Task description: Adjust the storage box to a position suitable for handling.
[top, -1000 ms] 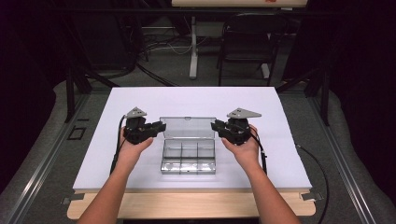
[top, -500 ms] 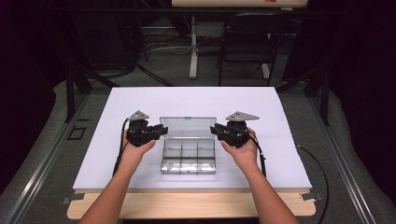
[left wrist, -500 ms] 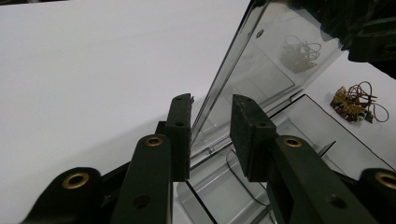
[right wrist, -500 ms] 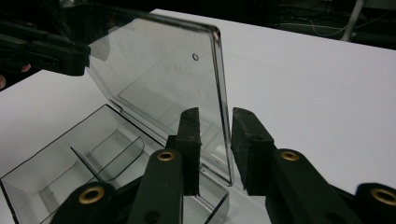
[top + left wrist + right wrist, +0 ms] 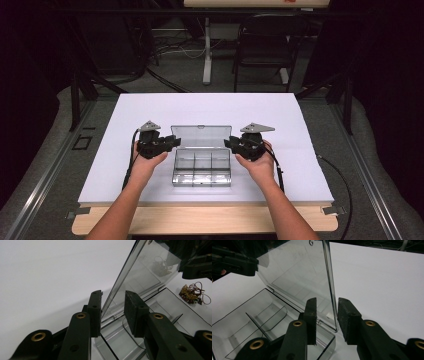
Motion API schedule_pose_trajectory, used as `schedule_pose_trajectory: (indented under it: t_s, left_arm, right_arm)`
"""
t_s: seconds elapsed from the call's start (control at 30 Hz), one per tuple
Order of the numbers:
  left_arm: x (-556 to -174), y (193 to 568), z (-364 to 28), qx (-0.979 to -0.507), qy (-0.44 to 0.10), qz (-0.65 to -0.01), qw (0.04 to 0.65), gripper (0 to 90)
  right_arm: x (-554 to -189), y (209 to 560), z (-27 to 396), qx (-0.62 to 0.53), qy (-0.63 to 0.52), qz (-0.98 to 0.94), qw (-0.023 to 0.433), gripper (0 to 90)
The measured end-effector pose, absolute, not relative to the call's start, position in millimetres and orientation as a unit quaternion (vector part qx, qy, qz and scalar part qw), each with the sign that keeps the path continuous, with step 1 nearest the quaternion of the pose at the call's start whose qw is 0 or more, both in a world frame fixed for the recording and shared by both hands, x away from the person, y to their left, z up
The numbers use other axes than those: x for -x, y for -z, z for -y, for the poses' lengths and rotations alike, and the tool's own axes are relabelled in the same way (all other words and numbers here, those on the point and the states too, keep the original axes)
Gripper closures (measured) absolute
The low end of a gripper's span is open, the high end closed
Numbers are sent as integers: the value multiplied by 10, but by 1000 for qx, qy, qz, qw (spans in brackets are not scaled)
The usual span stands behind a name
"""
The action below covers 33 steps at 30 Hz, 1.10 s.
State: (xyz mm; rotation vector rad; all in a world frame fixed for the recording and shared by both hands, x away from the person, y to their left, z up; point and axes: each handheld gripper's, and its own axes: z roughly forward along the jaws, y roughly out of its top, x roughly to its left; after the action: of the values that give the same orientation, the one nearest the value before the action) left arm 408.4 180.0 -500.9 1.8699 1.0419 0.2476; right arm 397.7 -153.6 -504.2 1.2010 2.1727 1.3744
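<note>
The clear compartment box (image 5: pixel 201 168) sat on the white table (image 5: pixel 300 130) between the two claws, its lid (image 5: pixel 201 136) standing raised at the far side. The left gripper (image 5: pixel 170 144) straddled the lid's left edge (image 5: pixel 117 290): one pad (image 5: pixel 96 308) lay against the outer face, the other pad (image 5: pixel 133 311) stood apart from the inner face, and the jaws had just been spreading. The right gripper (image 5: pixel 231 144) straddled the right edge (image 5: pixel 329 282) likewise, both pads (image 5: pixel 345 315) off the plastic, jaws just widened. A small tangle of reddish wire (image 5: pixel 191 292) lay beyond the box, past the left claw
</note>
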Motion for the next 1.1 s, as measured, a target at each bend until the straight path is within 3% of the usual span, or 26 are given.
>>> schedule_pose_trajectory:
  t_s: [1.1]
  left_arm:
    - [-4210, 5155, -1741, -768, -100, -443, 453, 705]
  right_arm:
    - [-4104, 5211, 1490, -445, -474, -746, 144, 704]
